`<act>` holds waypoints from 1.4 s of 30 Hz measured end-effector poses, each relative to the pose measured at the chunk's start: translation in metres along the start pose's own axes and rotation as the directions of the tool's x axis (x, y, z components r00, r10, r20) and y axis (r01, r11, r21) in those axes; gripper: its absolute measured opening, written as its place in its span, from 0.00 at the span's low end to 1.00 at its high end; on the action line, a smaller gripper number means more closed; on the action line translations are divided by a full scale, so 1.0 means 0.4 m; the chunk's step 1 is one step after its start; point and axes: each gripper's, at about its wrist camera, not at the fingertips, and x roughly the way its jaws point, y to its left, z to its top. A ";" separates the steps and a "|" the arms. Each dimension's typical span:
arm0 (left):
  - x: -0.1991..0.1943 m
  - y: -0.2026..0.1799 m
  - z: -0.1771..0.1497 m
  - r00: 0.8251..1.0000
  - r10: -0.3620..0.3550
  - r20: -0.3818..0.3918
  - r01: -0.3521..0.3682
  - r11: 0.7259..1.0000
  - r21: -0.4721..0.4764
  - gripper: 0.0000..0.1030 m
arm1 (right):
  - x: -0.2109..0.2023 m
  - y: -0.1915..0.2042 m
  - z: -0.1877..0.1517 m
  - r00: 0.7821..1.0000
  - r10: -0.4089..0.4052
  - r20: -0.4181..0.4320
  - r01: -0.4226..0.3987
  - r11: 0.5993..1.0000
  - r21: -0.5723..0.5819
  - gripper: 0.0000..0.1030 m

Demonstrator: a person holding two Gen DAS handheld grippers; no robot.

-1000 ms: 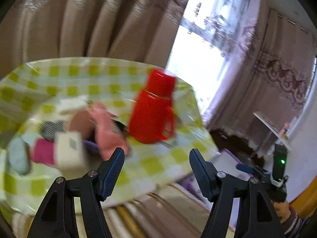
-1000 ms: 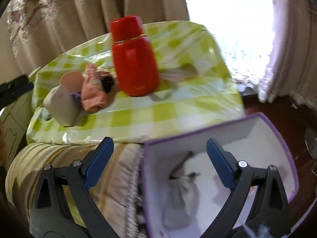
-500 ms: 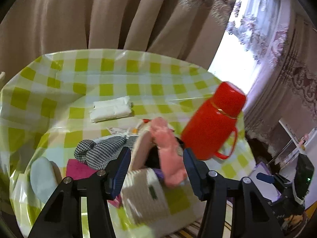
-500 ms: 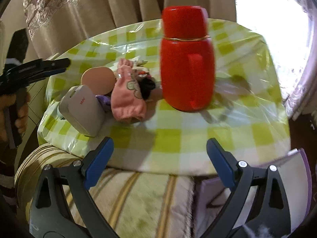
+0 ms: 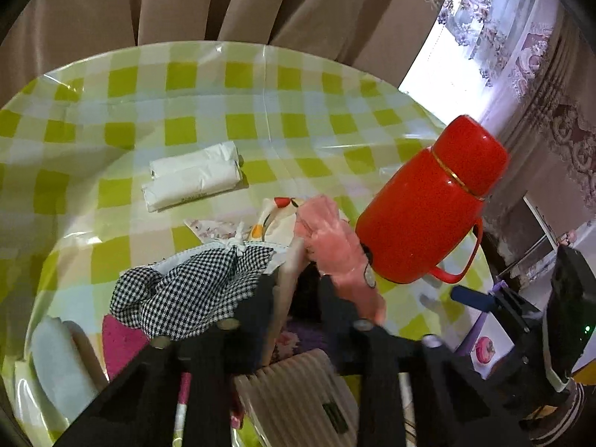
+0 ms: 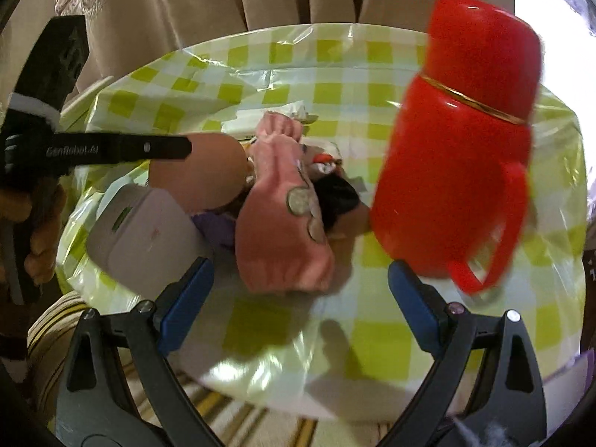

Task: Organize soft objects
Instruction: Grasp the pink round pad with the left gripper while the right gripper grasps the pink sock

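Right now, a round table [image 5: 238,85] under a green-and-white checked plastic cloth holds a heap of soft things at its near edge, beside a tall red flask [image 5: 428,205].

Both claws face that heap. The left gripper [image 5: 294,290] is down among the clutter, its two dark fingers partly apart, straddling a pale tan piece and a dark tangle. Whether they actually pinch anything, I cannot tell. A black-and-white checked cloth [image 5: 186,290] lies just to its left, touching the finger on that side.

The pink sock [image 6: 283,223] matters most (it seems the likeliest next pick). From the right wrist view it lies lengthwise, its long axis running away from the camera and slightly leftward, with its wide end nearest. That end sits just ahead of the right gripper [image 6: 300,294], between the lines of its blue-padded fingers and a little left of centre.

The right gripper is spread wide and holds nothing. Of the two, I judge it has the clearer line to the sock, though the flask stands close on its right side. A white ribbed case [image 6: 145,238] rests just beyond its left finger.

Two rolled white packets [image 5: 193,175] lie apart, further back on the table.
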 end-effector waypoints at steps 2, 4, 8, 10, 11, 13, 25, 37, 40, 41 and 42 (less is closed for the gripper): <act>0.006 0.007 -0.001 1.000 -0.017 -0.002 0.017 1.000 -0.006 0.11 | 0.032 0.008 0.019 1.000 -0.006 -0.006 0.006 1.000 -0.005 0.93; 0.006 0.018 -0.002 0.999 -0.035 0.011 0.035 0.999 -0.023 0.10 | 0.060 0.013 0.033 1.000 -0.013 -0.011 0.013 1.000 -0.007 0.93; -0.009 0.056 -0.005 0.993 -0.096 0.066 0.103 0.989 -0.104 0.07 | 0.112 0.026 0.060 0.999 -0.025 -0.020 0.025 1.000 -0.003 0.93; -0.020 0.076 -0.009 0.987 -0.127 0.099 0.141 0.979 -0.144 0.07 | 0.131 0.033 0.069 0.999 -0.037 -0.021 0.037 0.999 -0.008 0.93; -0.024 0.082 -0.011 0.985 -0.134 0.113 0.151 0.976 -0.157 0.07 | 0.144 0.036 0.073 0.998 -0.052 -0.025 0.051 0.999 -0.012 0.92; -0.033 0.091 -0.014 0.979 -0.148 0.141 0.172 0.969 -0.178 0.07 | 0.159 0.038 0.075 0.998 -0.063 -0.030 0.063 0.998 -0.011 0.86; -0.071 0.105 -0.034 0.946 -0.195 0.261 0.260 0.934 -0.247 0.07 | 0.193 0.046 0.044 0.993 -0.089 -0.084 0.084 0.995 -0.056 0.18; -0.130 0.038 -0.081 0.904 -0.251 0.346 0.344 0.907 -0.242 0.07 | 0.026 0.026 -0.005 0.992 -0.122 -0.010 0.122 0.992 -0.020 0.18; -0.142 -0.010 -0.101 0.900 -0.267 0.344 0.354 0.909 -0.219 0.07 | -0.006 0.009 -0.025 0.992 -0.125 -0.014 0.125 0.992 -0.002 0.17; -0.145 -0.028 -0.107 0.899 -0.275 0.342 0.358 0.910 -0.211 0.07 | -0.019 0.003 -0.034 0.992 -0.126 -0.014 0.126 0.992 0.005 0.17; -0.146 -0.041 -0.113 0.897 -0.282 0.340 0.363 0.909 -0.205 0.07 | -0.031 -0.006 -0.043 0.991 -0.130 -0.016 0.130 0.991 0.012 0.17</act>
